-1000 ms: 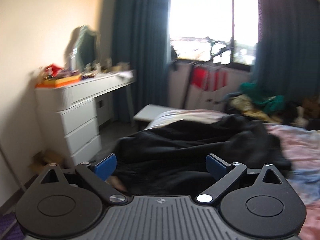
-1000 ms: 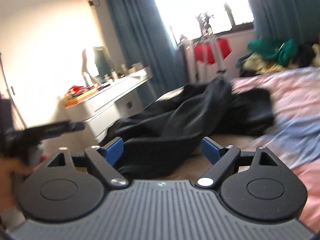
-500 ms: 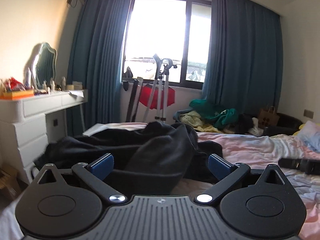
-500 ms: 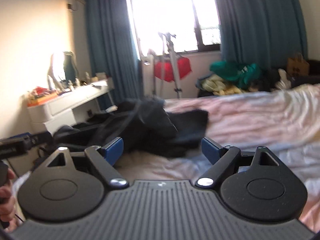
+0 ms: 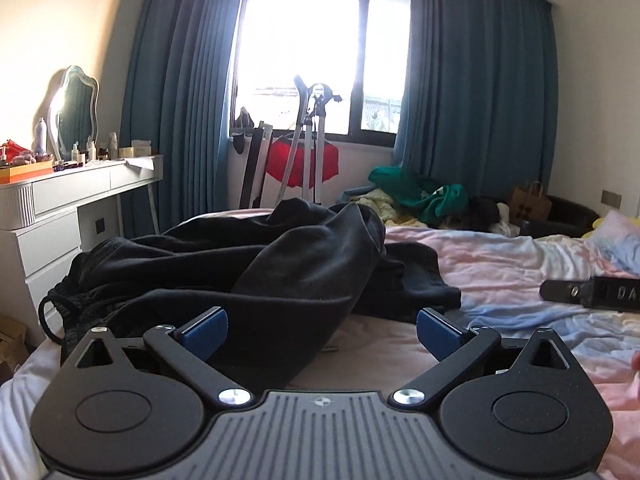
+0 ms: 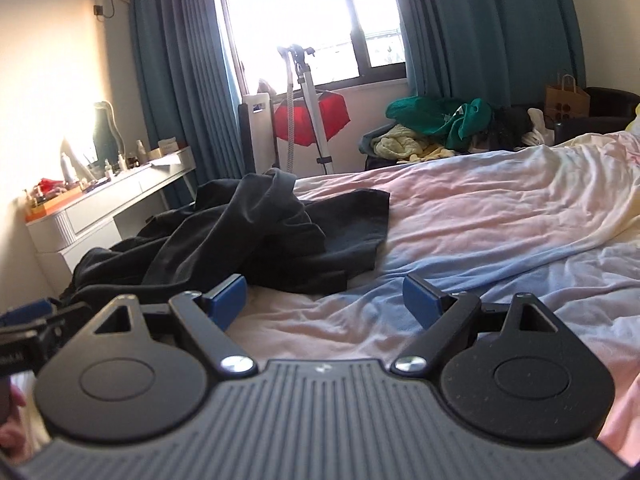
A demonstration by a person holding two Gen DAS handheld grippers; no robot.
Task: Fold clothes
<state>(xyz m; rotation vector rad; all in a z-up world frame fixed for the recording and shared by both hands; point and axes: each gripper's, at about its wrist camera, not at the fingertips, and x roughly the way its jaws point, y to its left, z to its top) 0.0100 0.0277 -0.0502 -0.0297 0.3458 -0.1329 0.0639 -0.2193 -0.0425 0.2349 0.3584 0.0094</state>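
Left gripper (image 5: 320,330) wide open, holding nothing; right gripper (image 6: 324,300) same. Black garment (image 6: 256,232) lies crumpled at the bed (image 6: 500,208) left edge

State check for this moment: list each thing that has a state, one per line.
black garment: crumpled in a heap on the bed, unfolded, not gripped
left gripper: open, garment edge lies between its jaws
right gripper: open, over bare bedsheet, holding nothing
bedsheet: wrinkled
curtains: drawn apart, window uncovered
green clothes pile: heaped, unfolded
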